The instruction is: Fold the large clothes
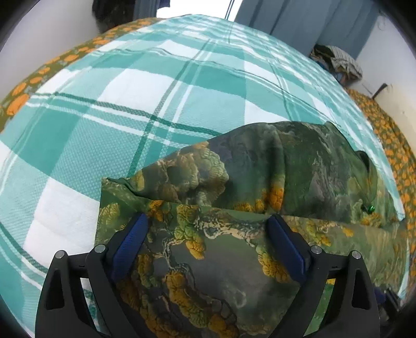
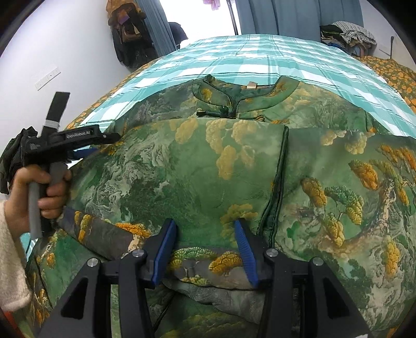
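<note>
My left gripper [image 1: 206,226] hangs over the near edge of a green dress [image 1: 260,169] printed with yellow-leaved trees, its blue-padded jaws spread wide with nothing pinched between them; the cloth lies below them, and I cannot tell whether the tips touch it. From the right wrist view that same gripper [image 2: 104,145] shows at the far left, held by a hand [image 2: 39,192] in a fuzzy cream sleeve [image 2: 13,260], reaching over the dress's left side. My right gripper [image 2: 205,228] sits low over the middle of the dress [image 2: 169,169], jaws partly apart, with a bunched fold of the printed cloth between the blue pads; the fold fills the gap near the base, but I cannot tell whether the pads press on it. The dress lies spread across a bed covered by a teal and white checked sheet [image 1: 130,91], its stand-up collar [image 2: 244,96] with knotted buttons pointing away from me, and one panel folded over the front, ending in a dark piped edge [image 2: 278,182]. Under the sheet an olive bedspread with orange flowers [image 1: 390,140] shows along both sides. Beyond the bed hang blue-grey curtains [image 2: 286,15], dark bags hang on the left wall [image 2: 127,33], and a heap of clothes [image 2: 348,33] sits in the far right corner.
</note>
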